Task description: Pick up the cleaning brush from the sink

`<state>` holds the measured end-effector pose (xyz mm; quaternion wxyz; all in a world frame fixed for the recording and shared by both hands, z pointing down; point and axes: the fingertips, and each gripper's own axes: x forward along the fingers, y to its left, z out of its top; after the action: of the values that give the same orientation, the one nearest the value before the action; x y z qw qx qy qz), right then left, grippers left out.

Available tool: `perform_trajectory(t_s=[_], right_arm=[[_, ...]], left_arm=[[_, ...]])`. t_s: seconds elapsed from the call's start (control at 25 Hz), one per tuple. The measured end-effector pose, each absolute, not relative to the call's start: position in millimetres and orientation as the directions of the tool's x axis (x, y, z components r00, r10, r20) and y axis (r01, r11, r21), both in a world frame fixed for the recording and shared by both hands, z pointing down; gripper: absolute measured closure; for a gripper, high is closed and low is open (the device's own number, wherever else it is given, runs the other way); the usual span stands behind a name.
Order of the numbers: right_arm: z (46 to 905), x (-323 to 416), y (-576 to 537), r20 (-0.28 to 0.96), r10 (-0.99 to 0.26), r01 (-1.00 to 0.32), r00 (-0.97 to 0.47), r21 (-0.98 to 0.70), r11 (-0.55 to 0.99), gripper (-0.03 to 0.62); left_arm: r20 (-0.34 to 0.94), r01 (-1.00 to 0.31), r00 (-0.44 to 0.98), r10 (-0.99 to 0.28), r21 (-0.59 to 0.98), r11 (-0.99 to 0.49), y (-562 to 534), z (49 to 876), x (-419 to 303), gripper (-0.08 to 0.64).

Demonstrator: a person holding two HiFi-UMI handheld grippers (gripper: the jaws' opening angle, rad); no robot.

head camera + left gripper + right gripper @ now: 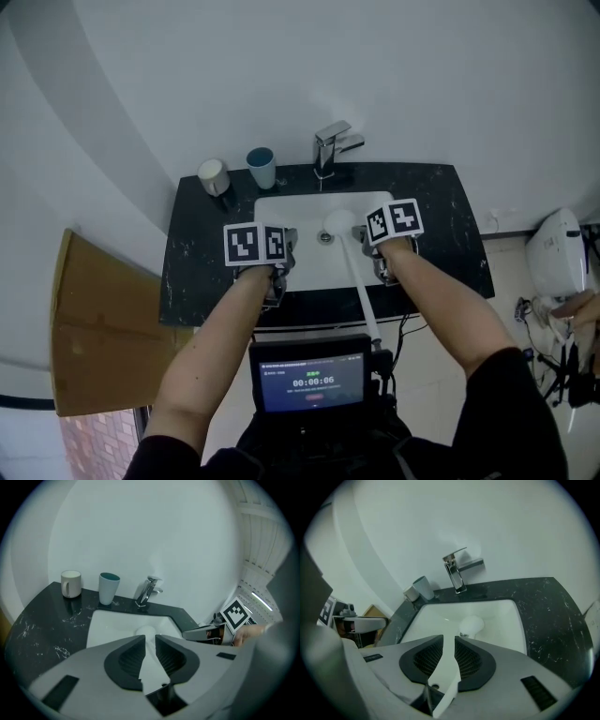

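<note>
Both of my tongs hang over the white sink set in a black stone counter. The cleaning brush lies with its white head in the basin beside the drain. Its long handle runs out toward 5 o'clock, across the front rim.

My right gripper stands with its jaws apart. In the right gripper view the handle runs down the gap between the dark pads, and the brush head sits just beyond them at 12 o'clock. I cannot tell whether either pad touches it.

My left gripper, at 9 o'clock of the handle, is parted too, with only white basin showing between its jaws.

A faucet stands at 12 o'clock of the basin, and a teal cup and a white mug stand at 10 to 11 o'clock.
</note>
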<state>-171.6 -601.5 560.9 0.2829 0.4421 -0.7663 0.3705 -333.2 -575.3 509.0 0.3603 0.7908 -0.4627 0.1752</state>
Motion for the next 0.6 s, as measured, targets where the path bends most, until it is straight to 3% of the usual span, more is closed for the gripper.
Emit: perform_trajectory(t_s=[0.12,0.16,0.2,0.48,0.6], right_arm=[[598.0,-178.2,-595.7,0.819,-0.384,-0.890,-0.426,-0.303,0.340,0.514],[610.9,-181.5,-592.3,0.834,-0.345,-0.886,-0.430,-0.317,0.338,0.442],[623.0,-184.4,-589.1,0.847,-0.310,-0.883,-0.432,-0.327,0.336,0.423],[687.7,-177.7,-580.7,0.932,-0.204,-0.918,-0.298,-0.222,0.328,0.423],[705.0,-177.6,-574.5,0.942,-0.162,-0.924,-0.295,-0.239,0.299,0.423]], left_arm=[[0.653,-0.879,0.471,-0.593,0.403,-0.255,-575.8,538.3,-341.0,0.469],[0.668,-0.885,0.459,-0.586,0.399,-0.239,-575.2,549.0,-342.6,0.463],[0.684,-0.890,0.450,-0.574,0.392,-0.230,-574.5,560.0,-342.9,0.460],[0.752,-0.915,0.402,-0.523,0.341,-0.214,-572.9,613.7,-336.8,0.455],[0.768,-0.917,0.399,-0.502,0.340,-0.209,-574.0,628.3,-332.9,0.387]])
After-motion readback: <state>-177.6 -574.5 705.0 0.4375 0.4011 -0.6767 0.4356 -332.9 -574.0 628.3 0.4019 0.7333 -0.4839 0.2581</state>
